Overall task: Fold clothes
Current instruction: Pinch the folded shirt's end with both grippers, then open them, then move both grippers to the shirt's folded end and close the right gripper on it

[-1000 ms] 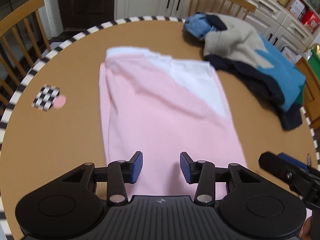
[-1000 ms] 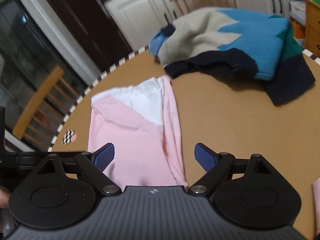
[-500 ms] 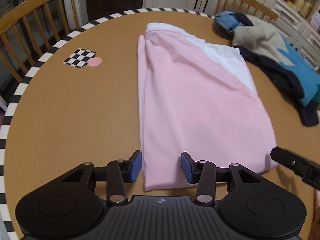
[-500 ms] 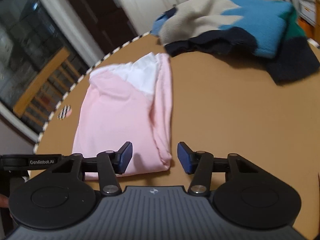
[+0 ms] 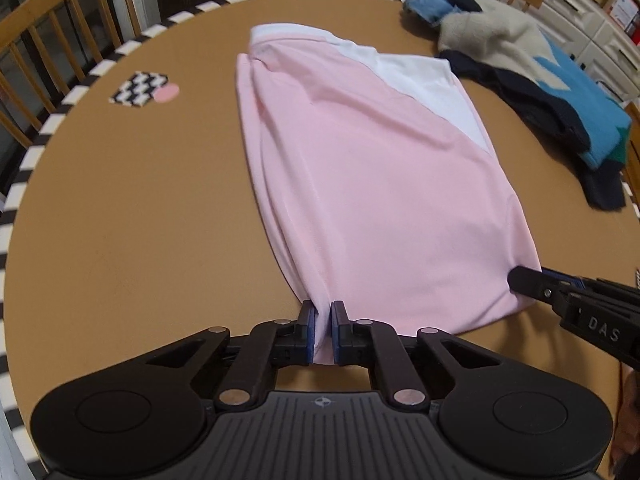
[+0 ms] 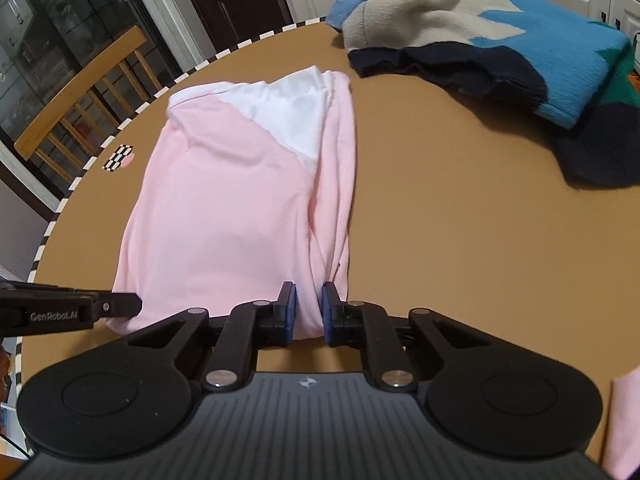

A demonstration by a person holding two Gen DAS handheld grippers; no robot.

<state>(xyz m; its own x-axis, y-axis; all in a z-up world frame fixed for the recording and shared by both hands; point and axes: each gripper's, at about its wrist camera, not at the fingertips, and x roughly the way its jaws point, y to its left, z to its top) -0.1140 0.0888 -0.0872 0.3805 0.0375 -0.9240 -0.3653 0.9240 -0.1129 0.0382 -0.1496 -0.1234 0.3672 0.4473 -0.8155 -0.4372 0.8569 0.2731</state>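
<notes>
Pink shirt lies flat on the round table, already narrowed lengthwise, w/ a sweater pile well apart at the far edge. Left hand-held gripper and right hand-held gripper are each closing on a near corner of the hem, cloth pinched between the pads. Step in hand looks like the grab for the crosswise fold; next probably calls for lifting both corners together, level, and carrying them to the collar end w/o dragging the layers apart.
</notes>
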